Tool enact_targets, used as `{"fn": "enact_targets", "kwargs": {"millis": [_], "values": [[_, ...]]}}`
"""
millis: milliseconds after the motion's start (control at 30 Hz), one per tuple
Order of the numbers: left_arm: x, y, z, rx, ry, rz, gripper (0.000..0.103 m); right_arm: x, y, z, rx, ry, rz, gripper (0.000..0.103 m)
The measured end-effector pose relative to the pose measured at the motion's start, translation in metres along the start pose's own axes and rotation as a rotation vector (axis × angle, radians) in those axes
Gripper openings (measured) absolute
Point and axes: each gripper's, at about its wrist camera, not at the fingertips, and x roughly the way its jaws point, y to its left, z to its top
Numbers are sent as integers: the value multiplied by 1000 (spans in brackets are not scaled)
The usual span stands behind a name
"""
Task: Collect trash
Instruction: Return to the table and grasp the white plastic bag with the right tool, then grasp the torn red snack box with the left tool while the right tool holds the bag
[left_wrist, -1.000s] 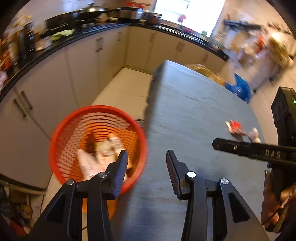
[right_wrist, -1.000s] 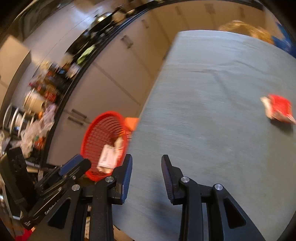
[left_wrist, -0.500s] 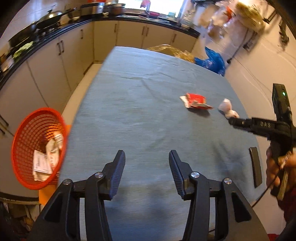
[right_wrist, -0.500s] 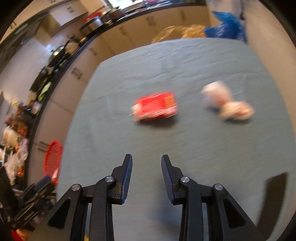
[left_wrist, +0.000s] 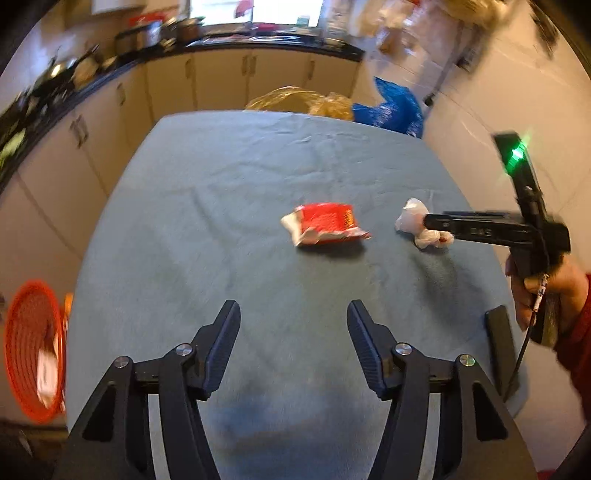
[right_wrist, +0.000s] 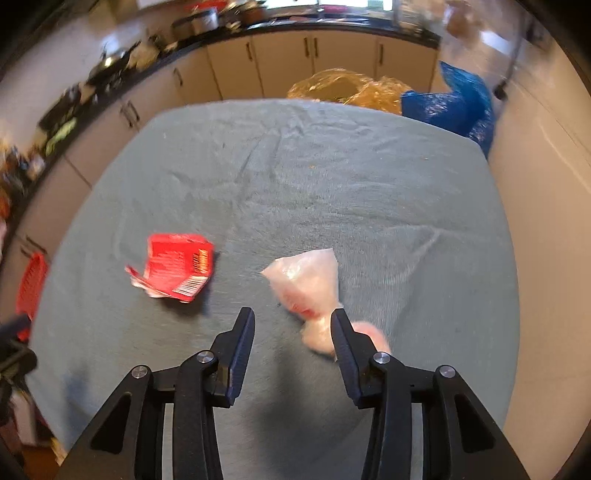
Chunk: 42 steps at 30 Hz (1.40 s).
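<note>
Left wrist view: the left gripper stands well apart at the jaws, which have just been opening, with nothing between them and only bare teal tablecloth below. The red wrapper lies ahead of its tips, slightly right. The orange basket sits off the table edge to its left, paper inside. Open cloth runs clear ahead to the far edge.

Right wrist view: the right gripper is partly open, jaws just opening, gripping nothing. The white plastic bag lies just ahead; its blurred lower end sits by the right finger, contact cannot be told. The red wrapper lies ahead-left, apart from the bag.
</note>
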Motion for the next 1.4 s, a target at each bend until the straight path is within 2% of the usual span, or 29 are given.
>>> {"fn": "enact_targets", "kwargs": {"millis": [100, 200, 300, 500, 567, 700, 800, 867, 900, 933, 967, 1000, 1033, 1167, 1300, 1400], "values": [[13, -20, 10, 132, -36, 26, 61, 16, -9, 3, -28, 18, 3, 46], [24, -34, 17, 244, -67, 41, 62, 27, -16, 6, -24, 47, 27, 32], [41, -44, 26, 325, -74, 39, 62, 25, -23, 3, 4, 54, 71, 26], [69, -71, 33, 493, -120, 132, 62, 5, -33, -23, 108, 60, 179, 25], [79, -79, 32, 545, -137, 155, 62, -3, -34, -34, 126, 52, 193, 25], [102, -92, 24, 673, -158, 252, 62, -21, -38, -52, 165, 38, 215, 25], [117, -96, 22, 724, -155, 315, 62, -34, -42, -63, 197, 23, 235, 26], [124, -96, 25, 720, -157, 333, 62, -38, -44, -68, 217, 19, 244, 26], [128, -95, 28, 706, -148, 334, 57, -40, -45, -70, 223, 15, 247, 26], [133, -94, 31, 690, -137, 329, 43, -43, -45, -72, 228, 13, 246, 26], [136, -92, 34, 672, -126, 328, 33, -44, -44, -74, 232, 11, 245, 26], [139, -90, 35, 653, -114, 328, 17, -46, -44, -75, 238, 9, 245, 26], [142, -87, 37, 635, -99, 322, 5, -47, -44, -77, 246, 9, 250, 26], [142, -79, 40, 536, -77, 265, 2, -52, -41, -80, 269, 2, 259, 26], [126, -68, 37, 416, -83, 202, 1, -58, -35, -82, 277, -8, 271, 26], [103, -52, 32, 292, -91, 128, 1, -59, -28, -82, 273, -10, 283, 26]]}}
